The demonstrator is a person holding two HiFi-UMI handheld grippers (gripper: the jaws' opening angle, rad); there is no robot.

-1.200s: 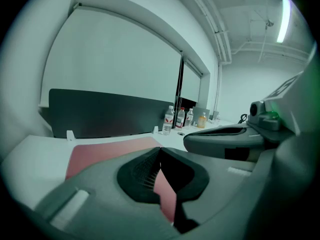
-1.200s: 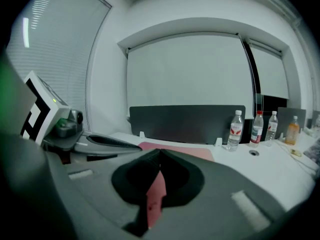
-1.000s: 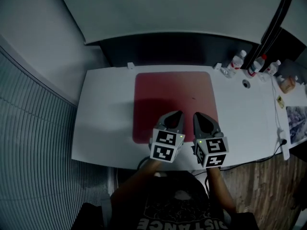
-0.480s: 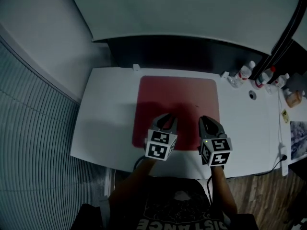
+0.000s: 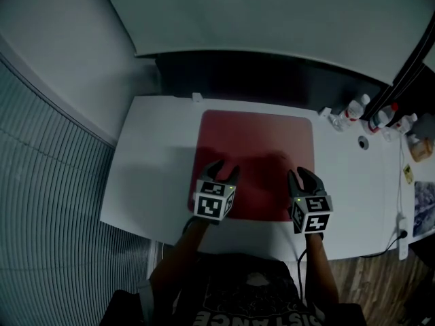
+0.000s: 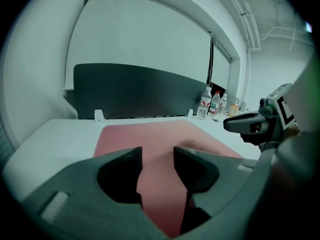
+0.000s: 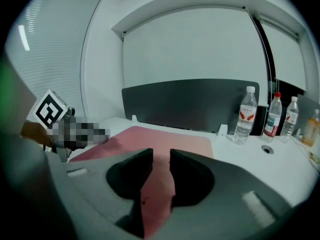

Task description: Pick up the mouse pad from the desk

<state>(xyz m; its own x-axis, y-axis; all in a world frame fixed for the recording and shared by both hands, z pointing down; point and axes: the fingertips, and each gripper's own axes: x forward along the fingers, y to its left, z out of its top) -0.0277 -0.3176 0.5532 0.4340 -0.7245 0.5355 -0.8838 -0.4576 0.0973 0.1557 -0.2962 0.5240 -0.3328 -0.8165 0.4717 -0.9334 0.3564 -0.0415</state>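
Mouse pad point(image 5: 257, 161) lies flat near the worktop's point(image 5: 153, 182) front edge. Left gripper point(image 5: 225, 169) and right gripper point(image 5: 304, 175), both empty, are opening over it; 1 jaw should slip under its rim.

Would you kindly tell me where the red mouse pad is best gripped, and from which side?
I would grip the near edge of the mouse pad, coming from the front of the desk. It lies thin and flat, so only an edge gives purchase. The left gripper and right gripper hover above its near corners, jaws opening, nothing between them.
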